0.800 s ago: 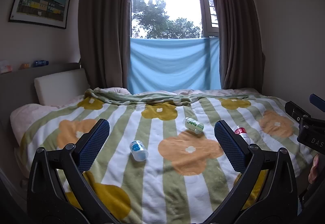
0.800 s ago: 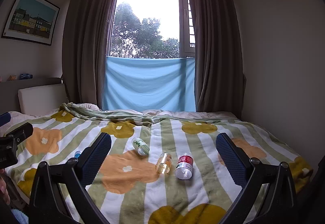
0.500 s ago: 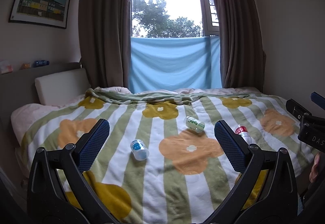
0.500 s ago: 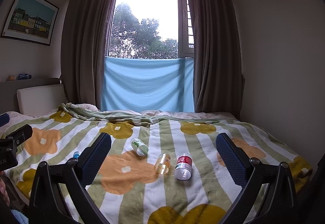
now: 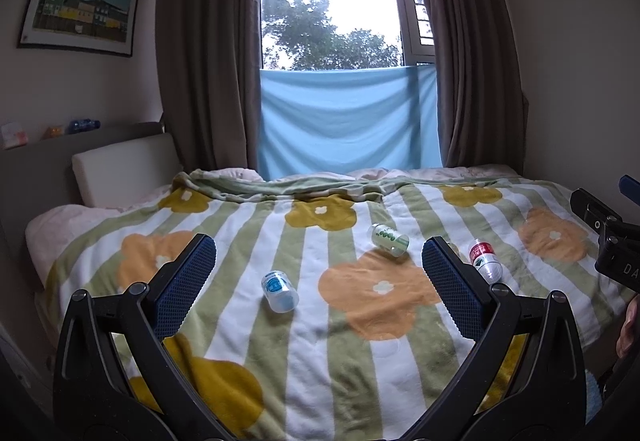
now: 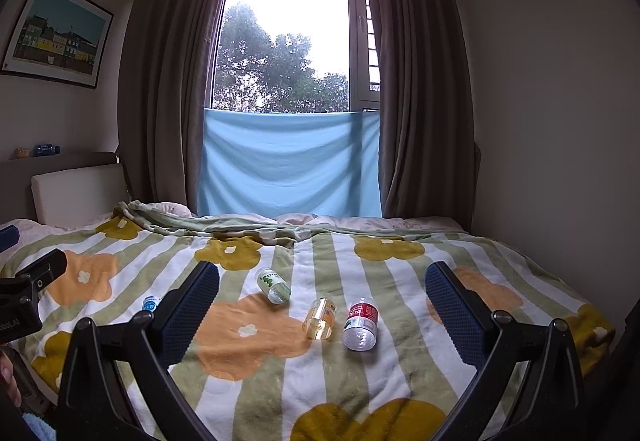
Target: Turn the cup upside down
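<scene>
Both the left gripper and right gripper stay wide open, holding nothing. Four cups still lie tipped over on the blanket: the red cup at twelve o'clock of the right gripper looks a bit nearer than before. The blue cup has barely moved.

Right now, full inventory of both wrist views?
Blue-label cup: 1, clear, on its side, left part of blanket.
Green-label cup: 1, clear, on its side, mid-blanket, farthest back.
Amber cup: 1, yellowish, on its side, beside the red one.
Red-label cup: 1, clear, on its side, rightmost.
Blanket: 1, green-white stripes with orange and mustard flowers, covering the bed.
Blue cloth: 1, hung over the lower window.
Curtains: 2, brown, flanking the window.
Framed picture: 1, left wall.
Left claw: 1, black with blue pads, open, empty.
Right claw: 1, same, open, empty.
</scene>
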A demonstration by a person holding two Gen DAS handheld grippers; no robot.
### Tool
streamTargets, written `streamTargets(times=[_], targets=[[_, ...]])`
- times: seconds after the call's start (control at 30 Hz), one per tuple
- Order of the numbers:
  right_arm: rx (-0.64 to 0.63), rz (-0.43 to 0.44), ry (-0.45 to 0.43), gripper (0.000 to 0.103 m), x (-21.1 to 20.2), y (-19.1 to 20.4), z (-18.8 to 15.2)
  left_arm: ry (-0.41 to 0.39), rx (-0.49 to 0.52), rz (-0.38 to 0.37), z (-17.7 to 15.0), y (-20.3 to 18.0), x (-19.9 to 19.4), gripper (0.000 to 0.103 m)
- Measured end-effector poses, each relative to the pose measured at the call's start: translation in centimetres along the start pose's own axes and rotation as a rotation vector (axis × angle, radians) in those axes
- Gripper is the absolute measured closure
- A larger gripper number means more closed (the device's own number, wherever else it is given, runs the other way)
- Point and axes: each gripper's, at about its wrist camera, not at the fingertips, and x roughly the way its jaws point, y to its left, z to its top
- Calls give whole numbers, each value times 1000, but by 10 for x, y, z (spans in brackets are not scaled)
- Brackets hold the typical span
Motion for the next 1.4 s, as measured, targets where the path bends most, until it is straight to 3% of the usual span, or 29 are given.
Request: streamTargets(times=[1.4], targets=[[-4,6,11,0,1,3,-10,-6,1,-11,-3,-9,0,0]])
